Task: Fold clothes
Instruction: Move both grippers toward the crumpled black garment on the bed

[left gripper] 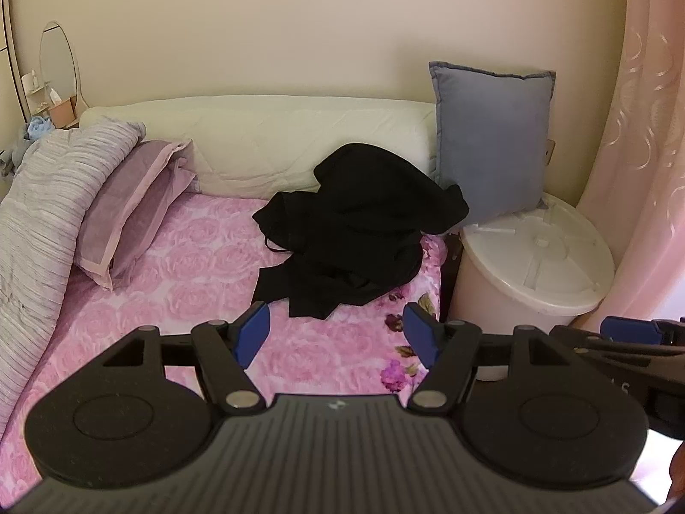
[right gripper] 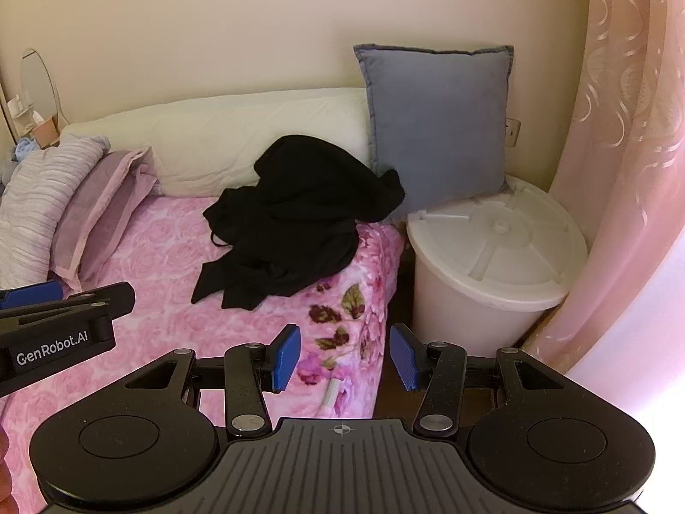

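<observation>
A crumpled pile of black clothes (left gripper: pixel 355 231) (right gripper: pixel 295 222) lies on the pink rose-patterned bed cover (left gripper: pixel 205 265) (right gripper: pixel 162 265), near the bed's right edge and against the cream bolster. My left gripper (left gripper: pixel 338 334) hovers open over the cover, a short way in front of the pile, with nothing between its blue pads. My right gripper (right gripper: pixel 346 360) is also open and empty, held over the bed's right edge, short of the pile. Each gripper shows at the edge of the other's view.
A grey-blue cushion (left gripper: pixel 492 141) (right gripper: pixel 436 124) leans on the wall beside the pile, above a white lidded bin (left gripper: pixel 535 261) (right gripper: pixel 492 252). A lilac pillow (left gripper: pixel 128 205) and striped quilt (left gripper: pixel 38 222) lie left. A pink curtain (right gripper: pixel 620 150) hangs right.
</observation>
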### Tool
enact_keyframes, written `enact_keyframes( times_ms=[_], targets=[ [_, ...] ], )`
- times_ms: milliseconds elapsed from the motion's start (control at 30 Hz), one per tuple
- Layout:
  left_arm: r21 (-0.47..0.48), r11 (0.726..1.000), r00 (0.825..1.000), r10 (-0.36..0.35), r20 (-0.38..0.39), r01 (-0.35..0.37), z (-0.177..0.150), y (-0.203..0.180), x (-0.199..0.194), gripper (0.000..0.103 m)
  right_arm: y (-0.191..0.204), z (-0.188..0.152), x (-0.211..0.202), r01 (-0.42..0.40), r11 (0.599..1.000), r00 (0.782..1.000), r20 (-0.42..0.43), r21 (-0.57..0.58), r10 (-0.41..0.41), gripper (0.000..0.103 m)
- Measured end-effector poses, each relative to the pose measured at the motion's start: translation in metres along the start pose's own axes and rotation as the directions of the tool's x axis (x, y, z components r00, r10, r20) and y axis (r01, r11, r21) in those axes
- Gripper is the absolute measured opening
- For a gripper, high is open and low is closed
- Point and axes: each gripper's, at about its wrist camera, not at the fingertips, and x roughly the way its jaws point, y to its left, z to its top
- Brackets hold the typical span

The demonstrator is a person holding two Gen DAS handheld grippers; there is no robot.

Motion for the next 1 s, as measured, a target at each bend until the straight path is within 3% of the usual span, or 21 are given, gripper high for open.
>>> enact_keyframes(
  times_ms=[1000],
  targets=[
    [-0.053,0.998,0.997,-0.036,-0.065,0.032,-0.008,0.037,0.013,0.065,0.019,0.003,0.011,0.026,1.000,0.999,-0.031,0.001,-0.026,0.050]
  ],
)
